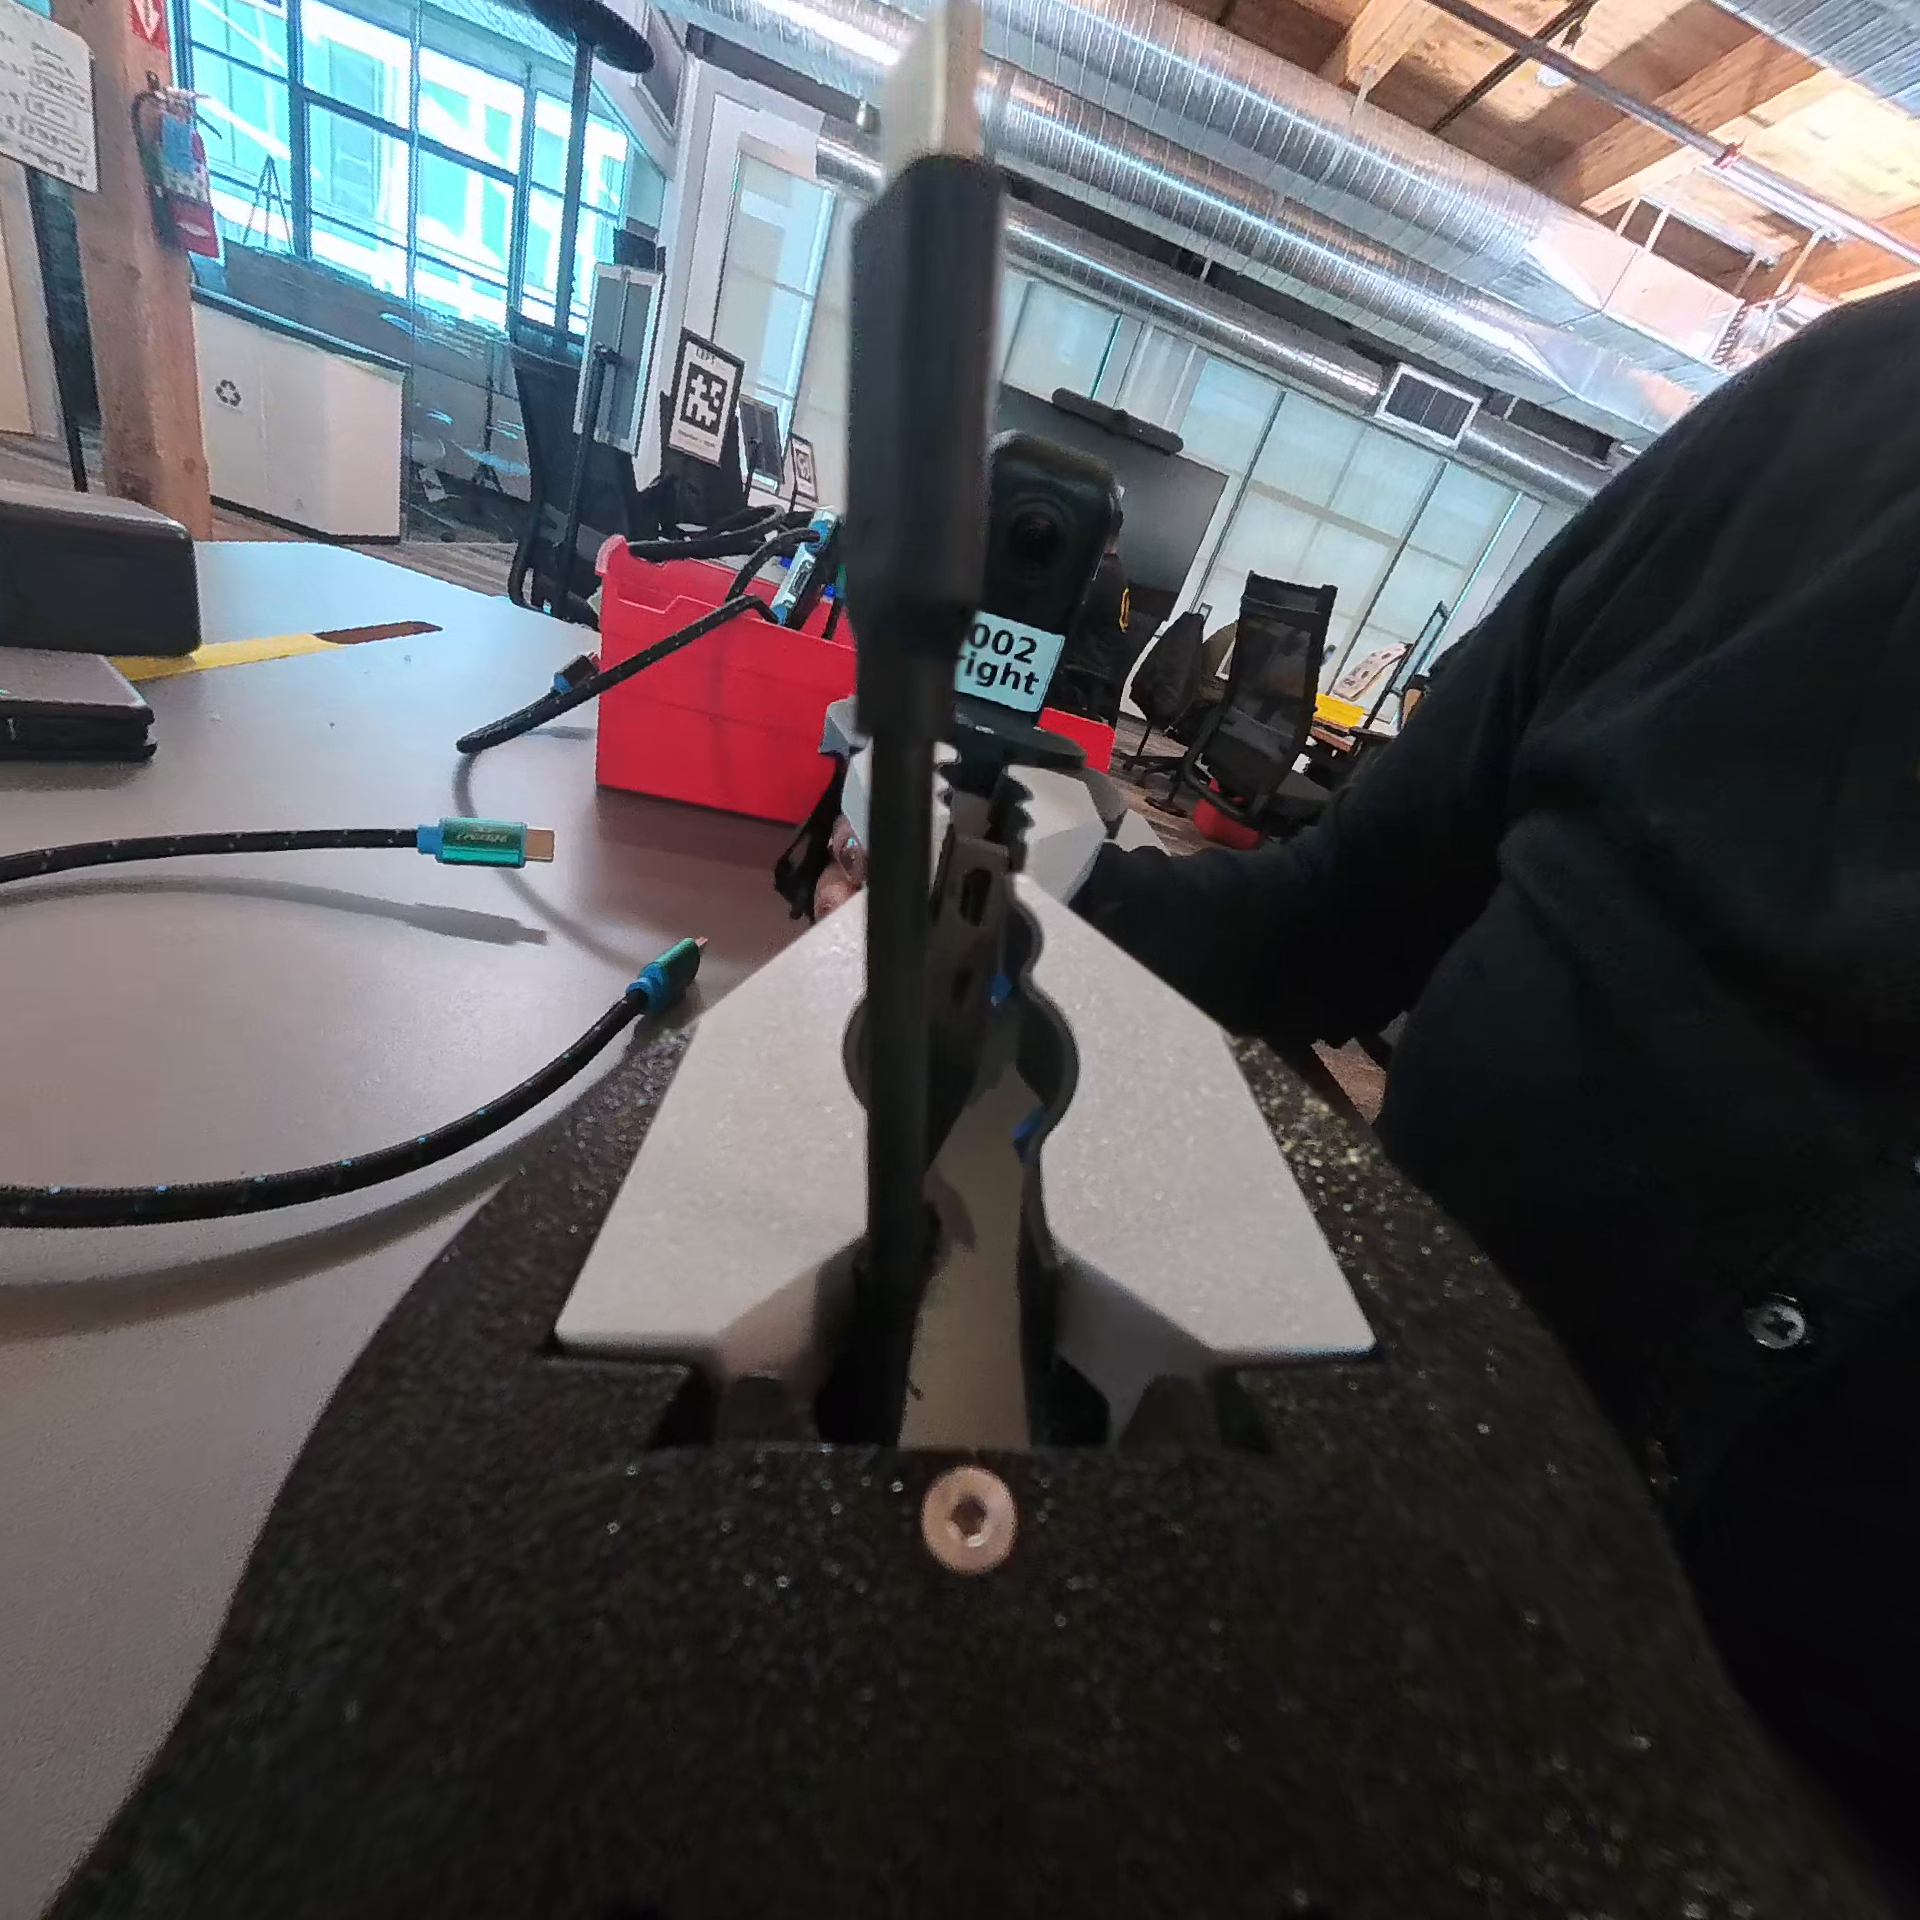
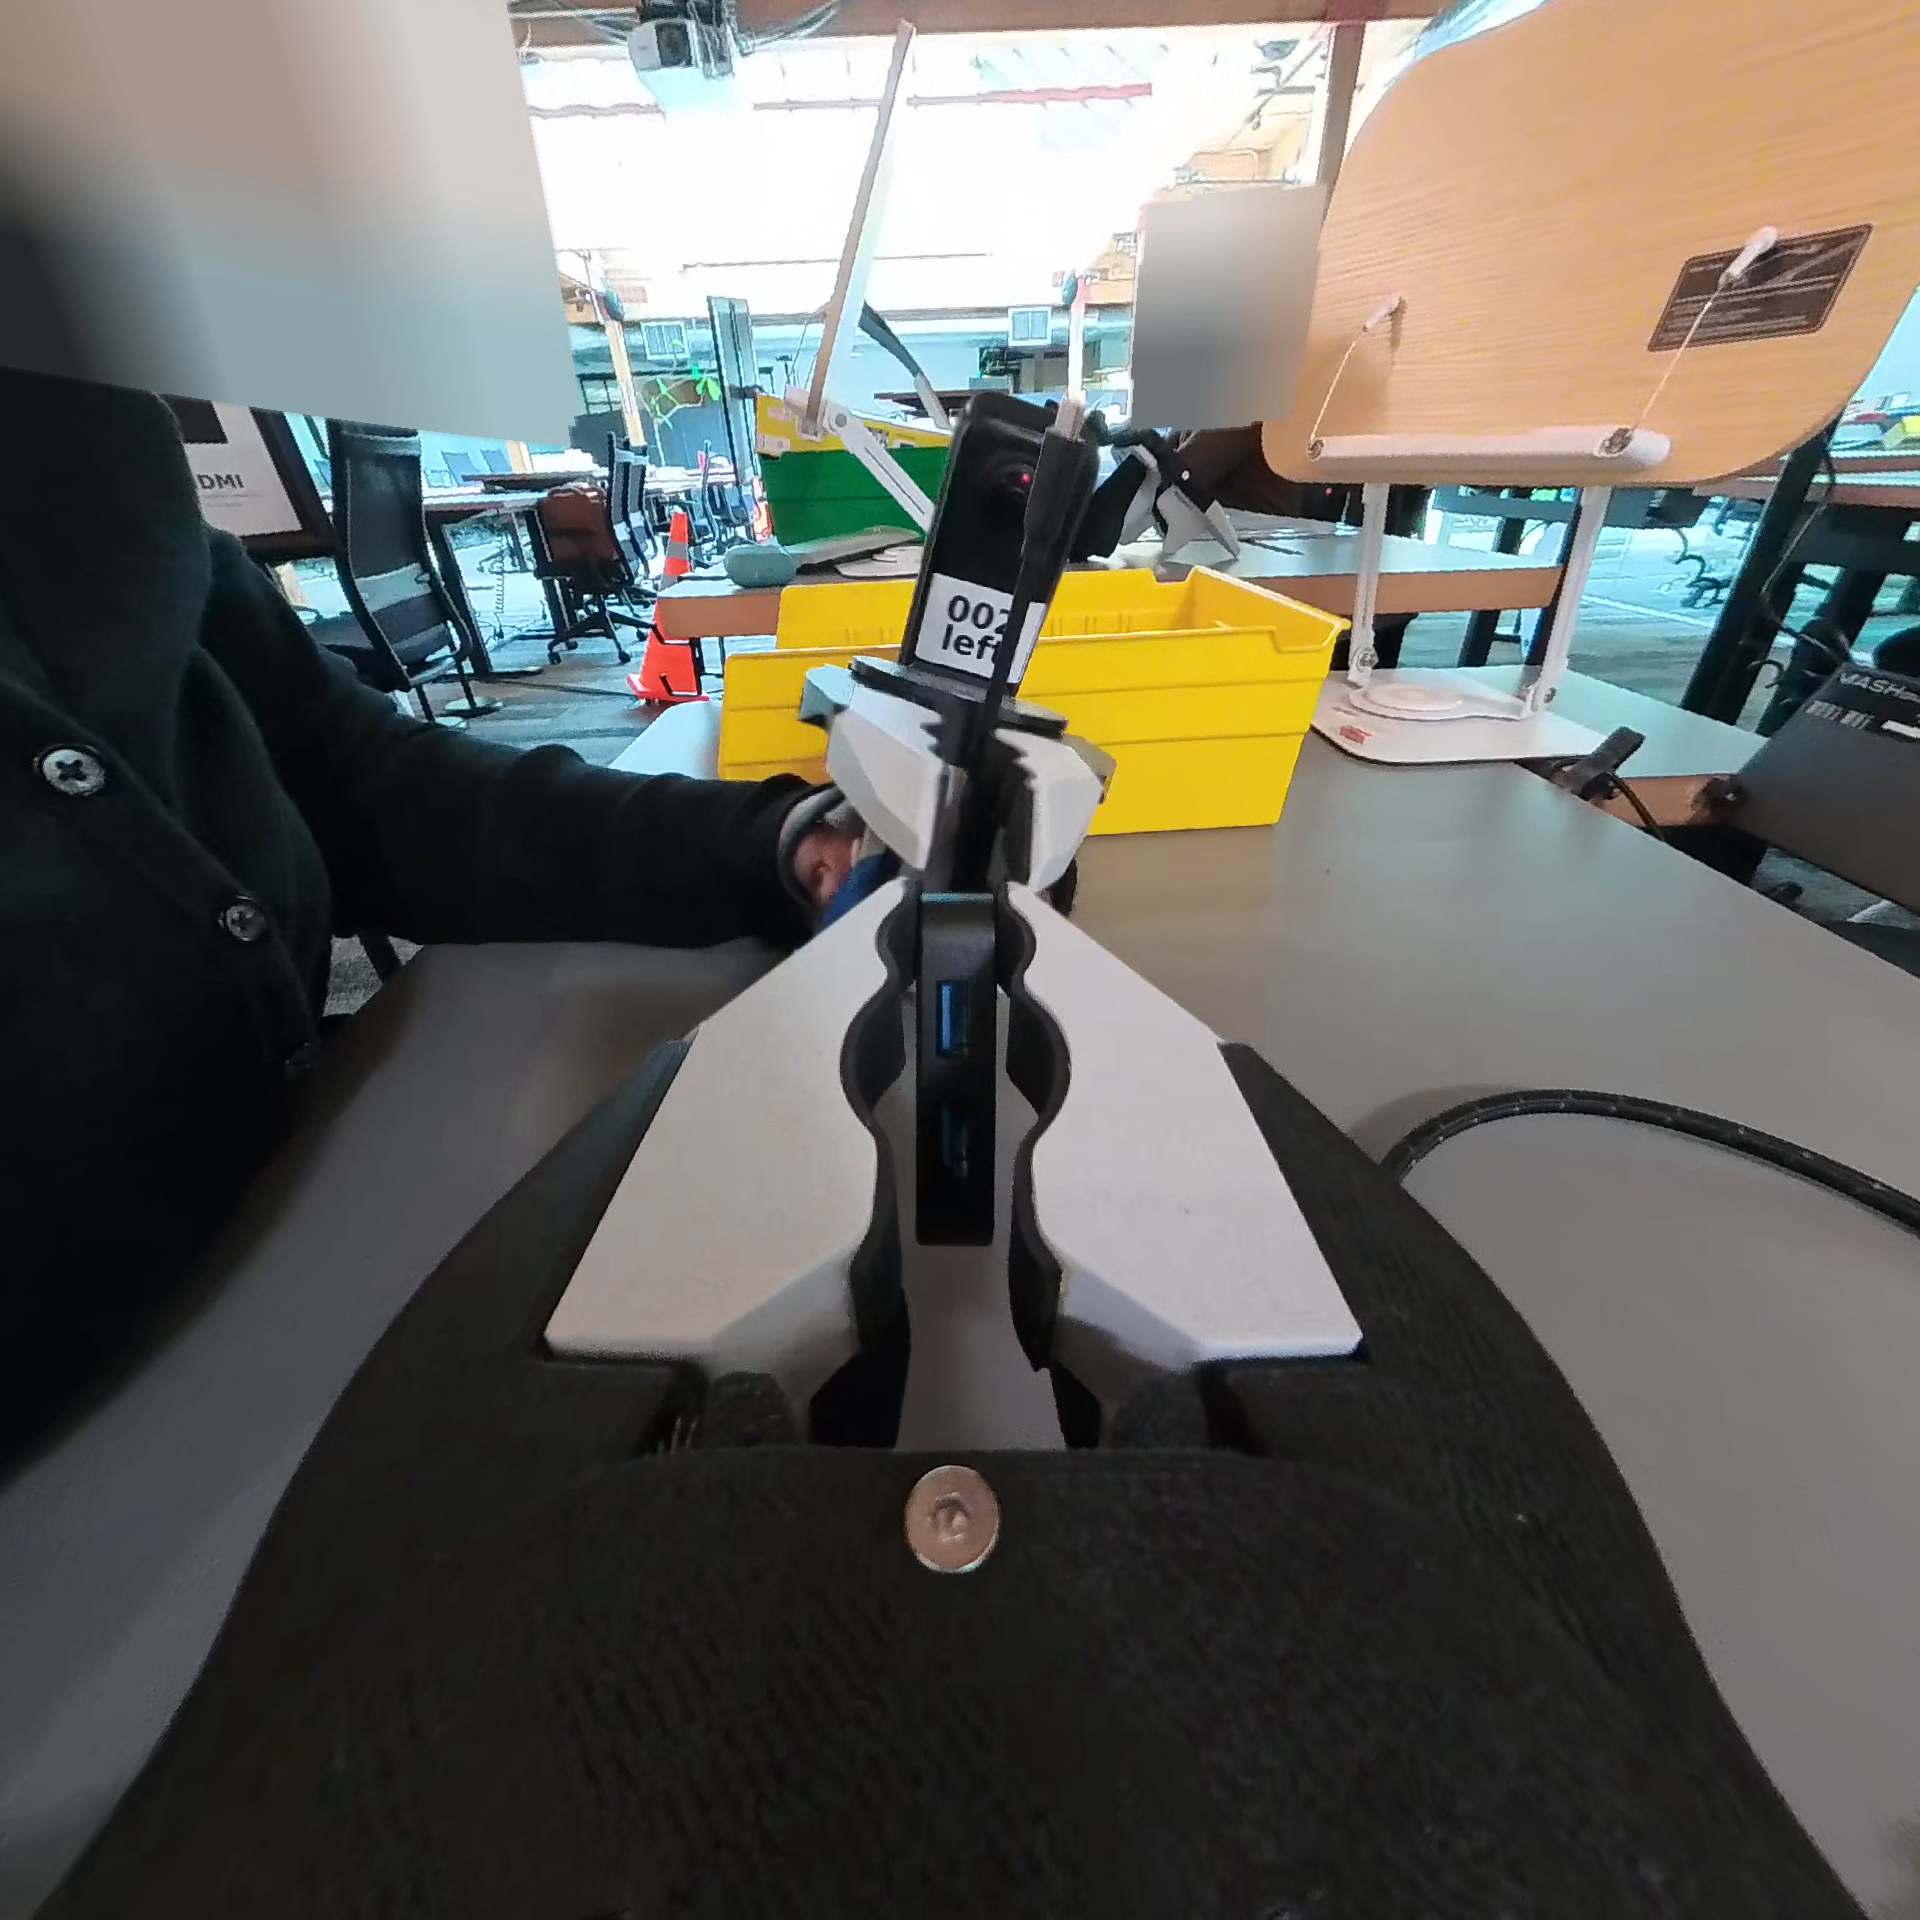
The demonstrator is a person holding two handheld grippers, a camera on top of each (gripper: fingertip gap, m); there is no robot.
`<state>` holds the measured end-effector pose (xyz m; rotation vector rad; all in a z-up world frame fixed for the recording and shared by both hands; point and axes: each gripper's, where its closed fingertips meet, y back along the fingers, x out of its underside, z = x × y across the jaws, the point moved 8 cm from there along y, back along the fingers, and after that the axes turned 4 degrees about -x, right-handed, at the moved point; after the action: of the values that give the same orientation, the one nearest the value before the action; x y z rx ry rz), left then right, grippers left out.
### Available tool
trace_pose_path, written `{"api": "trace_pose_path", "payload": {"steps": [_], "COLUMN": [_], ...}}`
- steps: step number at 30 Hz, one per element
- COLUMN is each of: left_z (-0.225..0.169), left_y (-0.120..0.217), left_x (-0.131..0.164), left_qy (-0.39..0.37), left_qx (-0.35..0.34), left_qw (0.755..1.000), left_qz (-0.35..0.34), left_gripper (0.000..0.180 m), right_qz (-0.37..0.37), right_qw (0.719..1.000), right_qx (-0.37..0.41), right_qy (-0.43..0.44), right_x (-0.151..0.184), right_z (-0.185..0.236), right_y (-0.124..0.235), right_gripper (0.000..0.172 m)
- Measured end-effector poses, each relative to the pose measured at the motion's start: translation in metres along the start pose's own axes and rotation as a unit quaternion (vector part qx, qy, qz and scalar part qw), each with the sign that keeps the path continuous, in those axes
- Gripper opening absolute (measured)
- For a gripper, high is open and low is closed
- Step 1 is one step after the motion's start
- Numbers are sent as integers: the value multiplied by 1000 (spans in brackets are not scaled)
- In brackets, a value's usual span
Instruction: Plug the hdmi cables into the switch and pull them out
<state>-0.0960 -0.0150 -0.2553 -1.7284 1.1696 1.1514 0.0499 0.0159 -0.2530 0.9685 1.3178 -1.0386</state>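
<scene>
Both claws clamp the upright black switch between them.

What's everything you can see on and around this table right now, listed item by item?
switch: one, black with blue ports, held upright on edge between both grippers
HDMI cables: three, black braided; two with green plugs lie unplugged on the table, one trails from the red bin
red bin: one, behind the cables
yellow bin: one, far side of the table
loose cable: one, black, on the table at right
stand: one, wood-look board on white frame, far right
table: one, grey
left gripper: grey fingers, clamped on the switch
right gripper: grey fingers, clamped on the switch
sleeves: two, black
</scene>
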Motion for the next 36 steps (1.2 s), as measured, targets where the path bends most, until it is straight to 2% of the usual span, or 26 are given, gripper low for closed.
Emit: {"api": "trace_pose_path", "payload": {"steps": [9,19,22,24,27,28,29,31,33,34,35,36], "left_z": [3,1,0,-1,0,0,-1,-1,-3,-4,-3,2], "left_y": [2,4,2,2,2,2,1,1,4,5,6,5], "left_x": [2,6,8,8,9,9,10,10,7,6,5,6], "left_qy": [-5,-56,-64,-65,-65,-66,-68,-71,-75,-74,-72,-66], "left_qx": [-17,-26,-28,-24,-26,-28,-27,-28,-22,-18,-26,-55], "left_qw": [1000,995,994,994,994,993,993,993,994,995,995,993], "left_qz": [21,73,85,85,89,92,95,93,73,68,69,79], "left_gripper": [0,0,0,0,0,0,0,0,0,4,48,71], "right_qz": [5,39,76,123,188,199,211,247,247,239,226,213], "right_qw": [1000,999,997,992,982,979,977,968,969,971,974,977], "right_qx": [-11,-15,-14,0,-24,-33,-33,-13,-5,-11,-13,-14], "right_qy": [-8,2,19,30,-7,-14,-7,28,31,16,6,4], "right_x": [3,4,5,10,15,17,20,29,30,29,27,25], "right_z": [1,-1,1,0,3,5,5,4,3,3,1,0], "right_y": [-2,3,5,4,2,1,-1,-3,-4,-4,-4,-3], "right_gripper": [11,12,10,19,55,55,52,17,12,12,12,12]}}
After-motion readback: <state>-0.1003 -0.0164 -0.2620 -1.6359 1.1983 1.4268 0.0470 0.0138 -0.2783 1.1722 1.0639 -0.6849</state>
